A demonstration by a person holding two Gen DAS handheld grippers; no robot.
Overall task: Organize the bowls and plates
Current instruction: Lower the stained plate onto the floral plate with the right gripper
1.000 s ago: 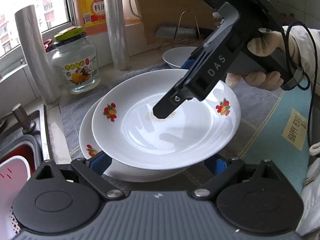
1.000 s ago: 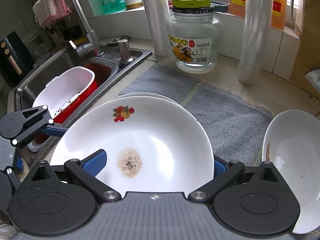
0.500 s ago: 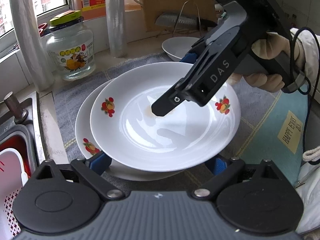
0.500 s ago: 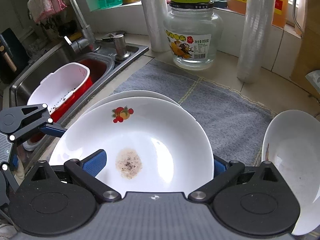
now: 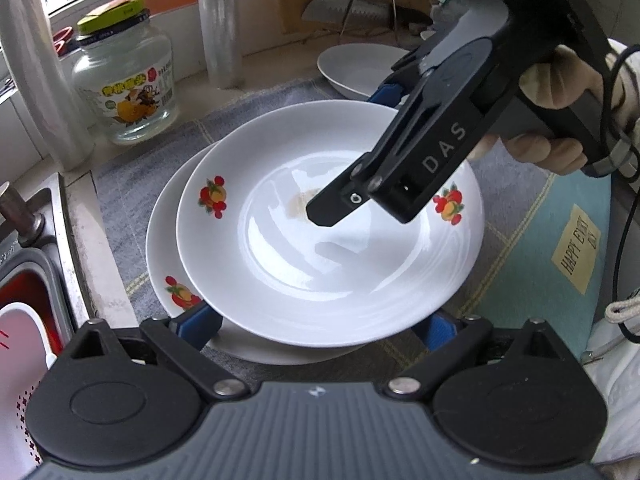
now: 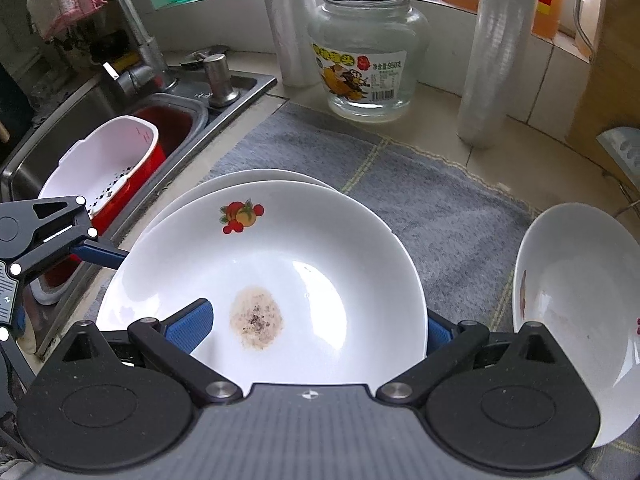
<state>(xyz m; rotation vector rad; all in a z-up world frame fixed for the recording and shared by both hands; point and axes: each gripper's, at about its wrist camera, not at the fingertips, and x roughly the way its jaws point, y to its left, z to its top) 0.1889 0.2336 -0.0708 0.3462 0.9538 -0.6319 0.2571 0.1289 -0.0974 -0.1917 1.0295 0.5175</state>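
A white plate with fruit prints (image 5: 332, 256) and a brown stain lies on a second like plate (image 5: 168, 264) on the grey mat. My left gripper (image 5: 316, 326) is open, its blue pads on either side of the top plate's near rim. My right gripper (image 6: 312, 330) is open too, one blue pad (image 6: 188, 326) over the plate (image 6: 280, 280), the other beyond its rim; its body hangs over the plate in the left wrist view (image 5: 432, 152). A white bowl (image 6: 576, 320) stands to the right.
A glass jar (image 6: 368, 60) and two film rolls (image 6: 492, 52) stand behind the mat. The sink with a white and red strainer basket (image 6: 100, 168) and tap (image 6: 128, 40) lies left. A teal mat (image 5: 552, 256) lies right. A knife and rack (image 5: 360, 12) stand behind the bowl.
The left wrist view has pulled up and back a little, so the two plates sit more centred. The plates and bowl have not moved. Both grippers stay open.
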